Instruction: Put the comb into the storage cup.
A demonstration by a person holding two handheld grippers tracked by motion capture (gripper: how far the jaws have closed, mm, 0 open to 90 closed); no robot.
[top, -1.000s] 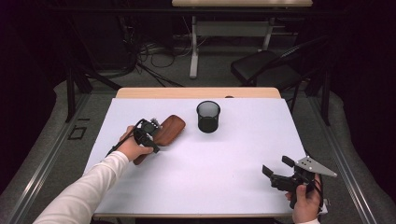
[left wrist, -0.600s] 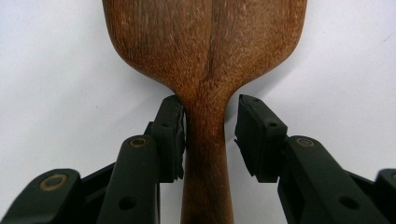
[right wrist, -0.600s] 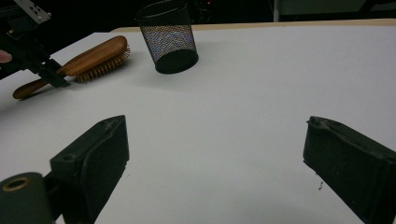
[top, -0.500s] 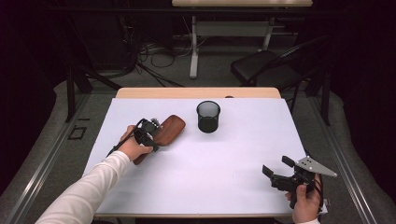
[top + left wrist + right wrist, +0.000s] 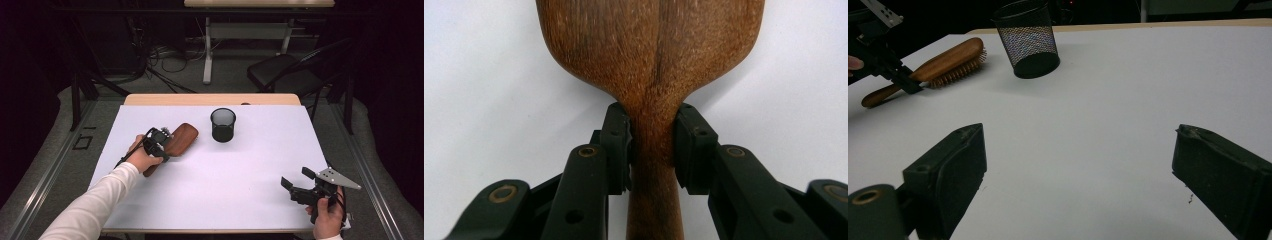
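Note:
A wooden hairbrush (image 5: 182,137) lies bristles down on the white table, left of centre. My left gripper (image 5: 160,142) is over its neck. In the left gripper view the jaws have just been closing, and both pads now press the narrow neck of the brush (image 5: 654,45) from either side, with my left gripper (image 5: 653,130) shut on it. My right gripper (image 5: 296,177) hovers near the front right corner, open, with nothing between its jaws. The right gripper (image 5: 1078,150) looks across the table at the brush (image 5: 948,60).
A black mesh cup (image 5: 223,125) stands upright behind the middle of the table (image 5: 240,175), just right of the brush head, and the right gripper view also shows the cup (image 5: 1028,42). A dark chair (image 5: 285,75) and cables sit beyond the far edge.

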